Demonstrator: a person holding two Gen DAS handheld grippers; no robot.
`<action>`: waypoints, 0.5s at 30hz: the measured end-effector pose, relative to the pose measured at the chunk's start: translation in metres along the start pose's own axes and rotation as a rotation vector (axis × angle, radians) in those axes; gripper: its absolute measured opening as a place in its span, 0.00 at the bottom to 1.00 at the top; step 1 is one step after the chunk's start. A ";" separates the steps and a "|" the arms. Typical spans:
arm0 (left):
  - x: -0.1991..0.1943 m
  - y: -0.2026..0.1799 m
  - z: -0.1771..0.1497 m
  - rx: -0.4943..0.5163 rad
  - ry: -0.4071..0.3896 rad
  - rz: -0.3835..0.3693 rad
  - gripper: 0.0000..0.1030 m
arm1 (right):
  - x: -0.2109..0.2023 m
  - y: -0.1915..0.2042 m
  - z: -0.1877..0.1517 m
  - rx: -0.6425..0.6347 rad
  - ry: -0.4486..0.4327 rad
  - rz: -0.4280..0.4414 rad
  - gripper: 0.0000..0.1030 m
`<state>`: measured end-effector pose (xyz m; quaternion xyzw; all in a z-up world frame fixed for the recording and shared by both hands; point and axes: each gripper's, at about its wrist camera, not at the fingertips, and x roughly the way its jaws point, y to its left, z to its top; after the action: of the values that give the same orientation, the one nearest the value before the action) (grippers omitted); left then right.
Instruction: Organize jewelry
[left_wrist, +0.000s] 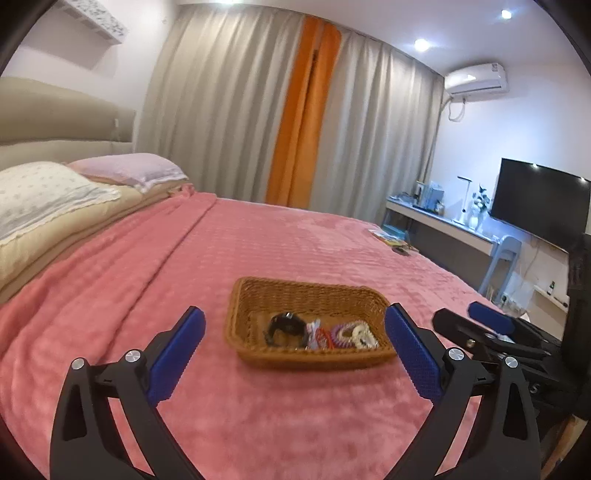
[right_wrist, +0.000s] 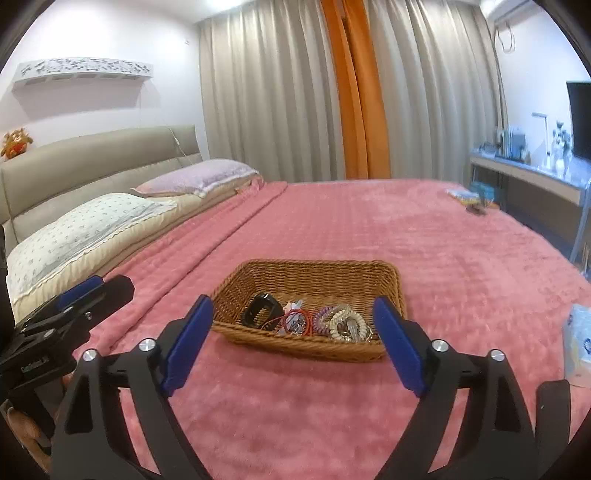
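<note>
The left gripper (left_wrist: 294, 326) has its blue-padded fingers (left_wrist: 177, 354) spread wide with nothing between the pads, hanging above the pink blanket (left_wrist: 258, 406) just short of the basket. The right gripper (right_wrist: 293, 317) is spread just as wide and is also empty, its fingers (right_wrist: 188, 341) framing the near end of the same basket without touching it. The two grippers sit side by side, each showing at the edge of the other's view. The wicker basket (right_wrist: 306, 275) rests on the blanket toward the near edge of the bed, around the middle of that edge. Inside, bunched at its near end, lie a black band (right_wrist: 258, 312), a red loop (right_wrist: 299, 315), a purple coil tie (right_wrist: 322, 317) and a cream coil tie (right_wrist: 347, 321). Two pillows (right_wrist: 92, 225) lie along the headboard edge at the left. A few small items (right_wrist: 469, 199) sit at the far right corner of the bed, too blurred to identify.
</note>
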<state>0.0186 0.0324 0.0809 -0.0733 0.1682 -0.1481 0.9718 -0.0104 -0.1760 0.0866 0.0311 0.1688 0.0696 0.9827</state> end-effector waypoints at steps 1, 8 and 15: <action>-0.005 0.001 -0.006 -0.005 -0.004 0.012 0.92 | -0.004 0.001 -0.005 -0.002 -0.009 -0.004 0.88; -0.017 0.006 -0.046 0.018 -0.048 0.111 0.92 | -0.007 0.002 -0.043 0.011 -0.038 -0.093 0.90; -0.002 -0.005 -0.067 0.123 -0.064 0.195 0.92 | 0.008 -0.003 -0.065 -0.014 -0.031 -0.146 0.90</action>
<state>-0.0083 0.0220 0.0204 -0.0015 0.1341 -0.0606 0.9891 -0.0248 -0.1757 0.0223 0.0127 0.1551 -0.0016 0.9878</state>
